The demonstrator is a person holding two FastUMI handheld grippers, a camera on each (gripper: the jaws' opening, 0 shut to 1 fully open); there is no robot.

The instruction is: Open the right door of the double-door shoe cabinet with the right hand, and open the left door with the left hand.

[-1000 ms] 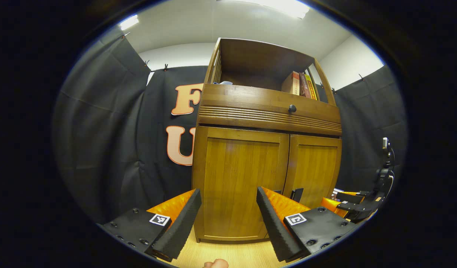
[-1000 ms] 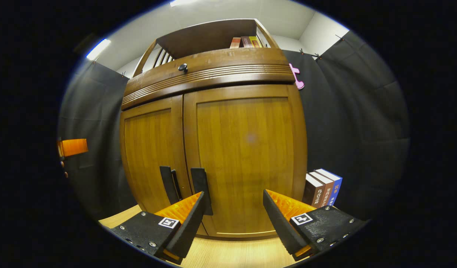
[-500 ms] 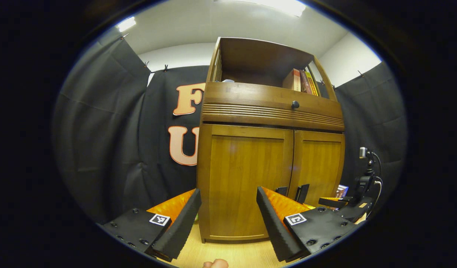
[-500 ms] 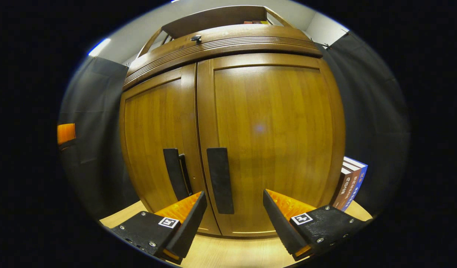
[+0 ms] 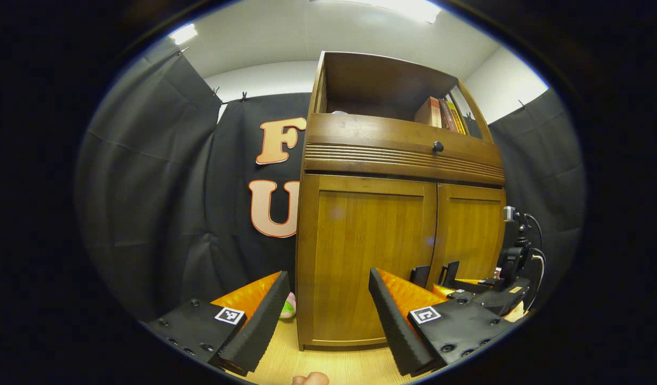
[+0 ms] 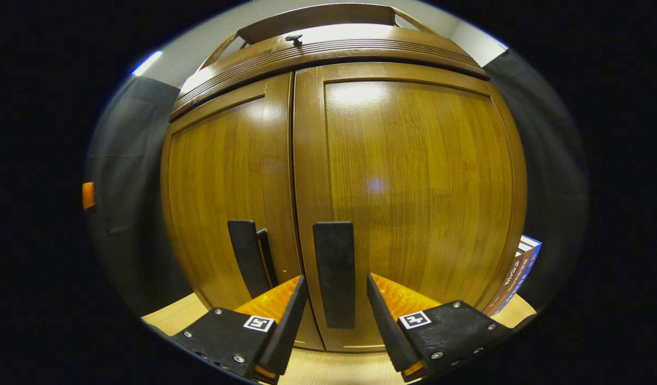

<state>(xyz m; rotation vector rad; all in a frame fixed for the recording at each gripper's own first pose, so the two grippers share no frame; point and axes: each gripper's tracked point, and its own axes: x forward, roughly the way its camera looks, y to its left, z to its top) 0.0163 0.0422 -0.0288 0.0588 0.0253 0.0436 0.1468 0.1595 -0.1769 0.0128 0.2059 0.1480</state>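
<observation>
The wooden shoe cabinet (image 5: pixel 368 256) stands with both doors closed. In the right gripper view the right door's dark upright handle (image 6: pixel 333 272) sits between the fingers of my right gripper (image 6: pixel 336 278). Those fingers have narrowed around the handle, with a thin gap left on each side. The left door's handle (image 6: pixel 242 256) stands just to its left. In the left gripper view my left gripper (image 5: pixel 324 299) is open and holds nothing, low in front of the left door and short of the left handle (image 5: pixel 419 275). The right gripper (image 5: pixel 459 283) shows at the handles there.
A drawer with a round knob (image 5: pixel 438 146) runs above the doors, and books (image 5: pixel 440 112) stand on the open shelf on top. More books (image 6: pixel 520 267) stand on the floor right of the cabinet. A small pink-green object (image 5: pixel 289 307) lies at its left foot.
My right gripper has moved in to the cabinet and its fingers have narrowed around the right door's handle. The left gripper's view has swung left, so the cabinet sits further right in it.
</observation>
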